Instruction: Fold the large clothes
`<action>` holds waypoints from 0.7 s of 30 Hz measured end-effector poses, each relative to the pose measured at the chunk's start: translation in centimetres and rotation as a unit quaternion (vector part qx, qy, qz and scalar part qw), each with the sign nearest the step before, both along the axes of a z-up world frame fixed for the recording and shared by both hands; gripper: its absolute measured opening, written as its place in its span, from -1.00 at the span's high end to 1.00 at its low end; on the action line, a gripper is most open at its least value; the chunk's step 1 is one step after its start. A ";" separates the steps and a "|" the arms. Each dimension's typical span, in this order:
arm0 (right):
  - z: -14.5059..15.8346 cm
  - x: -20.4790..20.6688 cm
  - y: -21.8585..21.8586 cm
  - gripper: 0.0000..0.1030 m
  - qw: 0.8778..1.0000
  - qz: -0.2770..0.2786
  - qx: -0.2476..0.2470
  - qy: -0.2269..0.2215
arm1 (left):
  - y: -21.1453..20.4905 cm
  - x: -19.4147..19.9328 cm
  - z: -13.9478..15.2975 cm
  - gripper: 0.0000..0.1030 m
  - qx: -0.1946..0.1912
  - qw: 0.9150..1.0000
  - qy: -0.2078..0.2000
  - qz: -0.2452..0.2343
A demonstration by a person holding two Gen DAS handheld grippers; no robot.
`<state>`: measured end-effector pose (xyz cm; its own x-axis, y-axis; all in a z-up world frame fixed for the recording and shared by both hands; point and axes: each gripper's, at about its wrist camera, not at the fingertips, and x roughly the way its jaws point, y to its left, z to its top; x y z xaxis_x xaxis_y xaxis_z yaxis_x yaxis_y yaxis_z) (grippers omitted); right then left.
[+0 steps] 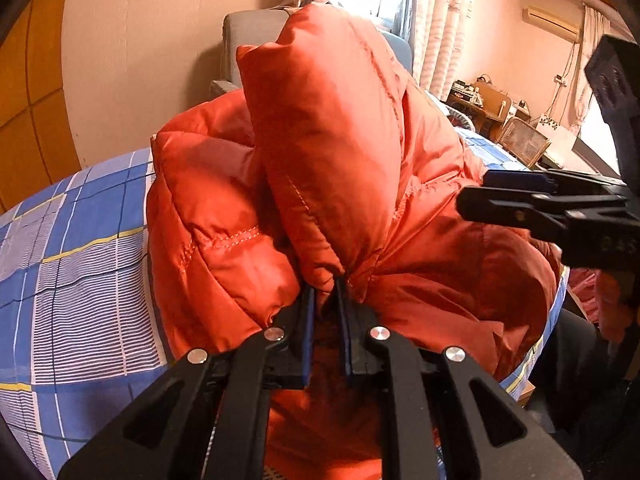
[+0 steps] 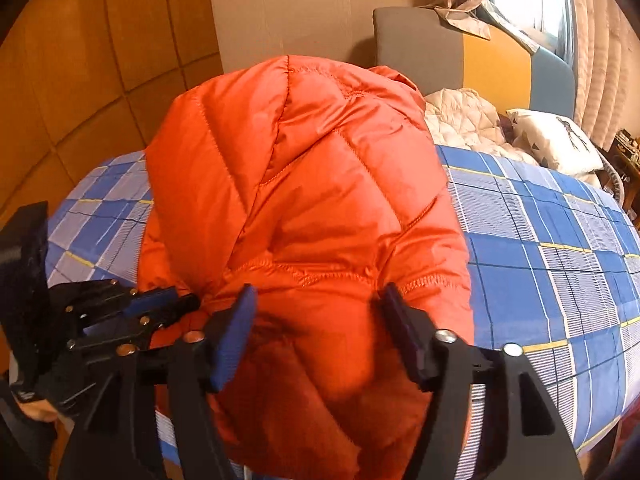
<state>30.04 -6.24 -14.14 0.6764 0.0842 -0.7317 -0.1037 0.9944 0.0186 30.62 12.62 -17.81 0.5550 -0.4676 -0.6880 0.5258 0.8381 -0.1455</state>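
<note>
Blue-padded fingers [image 1: 308,320] of the left gripper [image 1: 325,300] stand nearly closed, pinching a bunched fold of the orange puffer jacket [image 1: 340,152] so that part of it rises in a peak above the jaws. In the right wrist view the right gripper [image 2: 316,312] has its 2 jaws spread wide, the jacket's quilted bulk [image 2: 304,184] bulging between them; whether the pads press the fabric cannot be told. Both grippers sit close together at the near edge of the bed [image 2: 560,248], which is covered in a blue checked sheet. Most of the jacket lies heaped on that sheet near the edge. A white quilt [image 2: 464,120] and a pillow [image 2: 556,140] lie at the bed's far side.
</note>
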 end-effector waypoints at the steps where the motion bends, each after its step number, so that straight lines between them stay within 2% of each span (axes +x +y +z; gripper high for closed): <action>1: 0.0 -0.2 0.0 -0.36 1.000 0.002 0.000 -0.001 | -0.1 -0.2 0.0 0.77 0.003 1.000 -0.001 0.002; 5: 0.1 -1.0 -0.7 -0.67 1.000 -0.002 0.009 -0.001 | -0.8 -0.1 0.2 0.77 0.009 1.000 -0.004 0.008; 7: 0.2 -1.6 -1.7 -0.70 1.000 -0.001 0.026 -0.002 | -1.1 -0.1 0.2 0.77 0.013 1.000 -0.002 0.004; 8: 0.1 -1.9 -2.4 -0.78 1.000 -0.007 0.031 -0.002 | -1.3 0.0 0.1 0.77 0.020 1.000 -0.001 -0.002; 13: -1.9 -2.7 -5.9 -0.85 0.997 -0.023 0.067 0.029 | -3.1 0.8 0.7 0.77 0.073 0.997 -0.001 -0.035; 15: -2.5 -3.0 -7.0 -0.93 0.995 -0.027 0.089 0.037 | -3.2 0.7 0.7 0.77 0.071 0.997 -0.002 -0.036; 21: -4.7 -2.2 -8.7 -0.94 0.983 -0.011 0.166 0.072 | -2.6 0.7 0.2 0.77 0.044 0.999 0.001 -0.028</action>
